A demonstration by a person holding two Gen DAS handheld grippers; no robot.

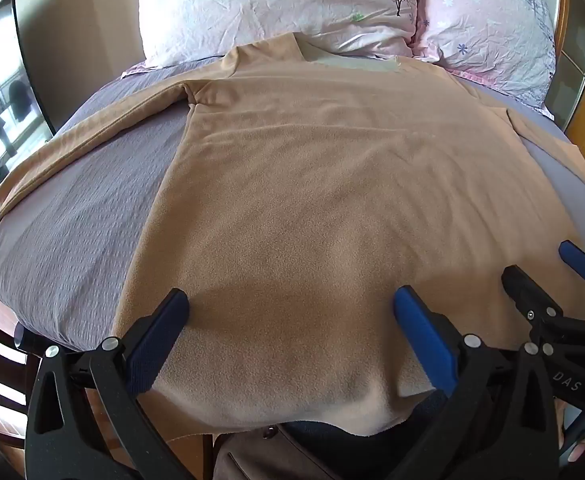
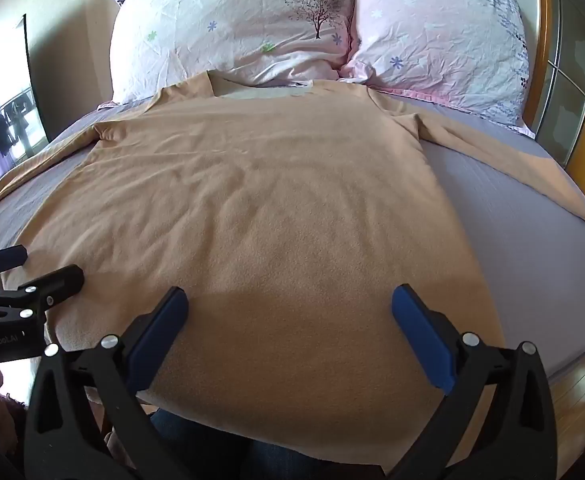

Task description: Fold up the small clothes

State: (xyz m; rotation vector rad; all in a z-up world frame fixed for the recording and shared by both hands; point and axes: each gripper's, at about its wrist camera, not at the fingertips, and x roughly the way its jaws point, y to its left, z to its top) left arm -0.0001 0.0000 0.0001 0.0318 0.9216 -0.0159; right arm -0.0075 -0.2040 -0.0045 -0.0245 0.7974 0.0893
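Two grippers hover over the hem of the tan shirt (image 1: 312, 184), which lies flat and face-down-or-up — I cannot tell which — on the grey bedsheet (image 1: 72, 216). Its long axis runs straight away from the fingers, collar against the pillows (image 1: 272, 4), both sleeves spread outward from the shirt's body. The left gripper (image 1: 290, 312) and the right gripper (image 2: 290, 312) each stand wide open, holding nothing, fingers straddling the hem edge that overhangs the bed's near side. Each sits nearer its own hem corner, so the next grasp likely falls there — one corner apiece.
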